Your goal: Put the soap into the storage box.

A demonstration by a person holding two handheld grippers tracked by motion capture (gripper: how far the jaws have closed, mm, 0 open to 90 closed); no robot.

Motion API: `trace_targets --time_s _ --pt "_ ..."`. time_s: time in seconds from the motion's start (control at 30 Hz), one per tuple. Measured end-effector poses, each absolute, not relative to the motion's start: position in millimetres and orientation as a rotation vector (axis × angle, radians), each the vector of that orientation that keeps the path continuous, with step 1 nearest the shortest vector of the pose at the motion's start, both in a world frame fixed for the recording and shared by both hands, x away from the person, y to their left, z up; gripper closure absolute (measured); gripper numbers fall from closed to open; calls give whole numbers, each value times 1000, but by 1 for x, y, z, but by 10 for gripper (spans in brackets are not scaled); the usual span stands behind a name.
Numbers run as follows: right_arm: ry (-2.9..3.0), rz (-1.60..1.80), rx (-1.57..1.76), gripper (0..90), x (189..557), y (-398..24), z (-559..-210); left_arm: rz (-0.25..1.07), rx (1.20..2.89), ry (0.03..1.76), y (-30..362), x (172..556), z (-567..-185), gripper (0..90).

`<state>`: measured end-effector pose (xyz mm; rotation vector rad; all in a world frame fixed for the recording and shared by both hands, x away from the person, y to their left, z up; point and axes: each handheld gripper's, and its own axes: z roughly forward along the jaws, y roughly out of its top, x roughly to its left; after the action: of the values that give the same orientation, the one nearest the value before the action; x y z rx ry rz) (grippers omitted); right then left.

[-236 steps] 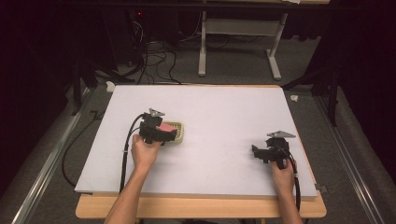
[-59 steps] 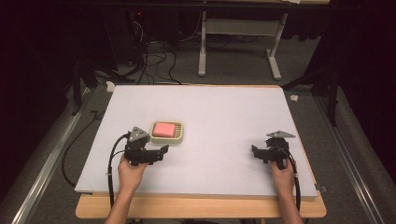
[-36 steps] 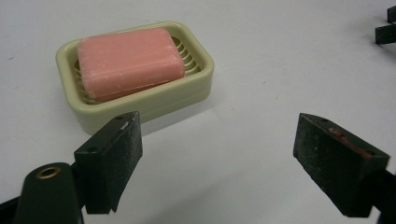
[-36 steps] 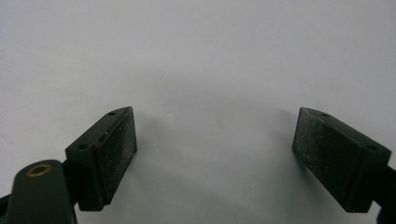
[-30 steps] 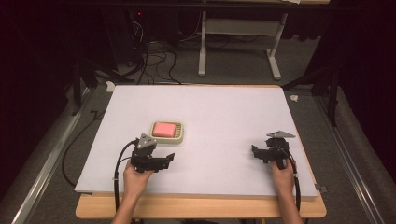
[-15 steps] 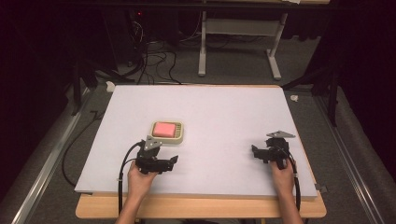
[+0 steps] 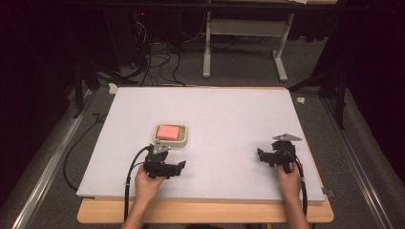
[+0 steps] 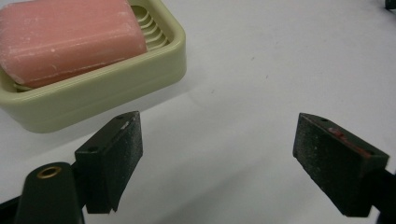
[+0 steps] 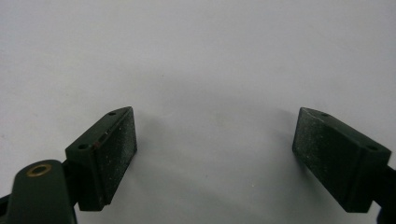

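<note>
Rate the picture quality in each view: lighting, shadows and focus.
High view: the white table is brightly lit, the surroundings nearly black, detail soft. Left gripper view: the pink soap and its green dish are fairly sharp, with a soft shadow under the dish. Right gripper view: dimmer and greyish, faint shadows beside the open jaws.

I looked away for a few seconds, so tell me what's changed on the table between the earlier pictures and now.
The left gripper has drawn back from the soap dish toward the person's edge of the table and now sits open and empty, just short of the dish. The pink soap lies in the dish, released. The dish looks to be in much the same spot. The right gripper stayed where it was, open over the white board.
</note>
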<state>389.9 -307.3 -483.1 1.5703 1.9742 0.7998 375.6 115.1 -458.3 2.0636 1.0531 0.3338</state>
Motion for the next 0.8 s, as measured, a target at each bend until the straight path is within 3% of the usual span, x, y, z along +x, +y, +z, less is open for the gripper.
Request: trace_targets --time_s 0.8 --pt "1974 800 1571 144 390 -307 -483 369 2140 1032 96 381 -474 167"
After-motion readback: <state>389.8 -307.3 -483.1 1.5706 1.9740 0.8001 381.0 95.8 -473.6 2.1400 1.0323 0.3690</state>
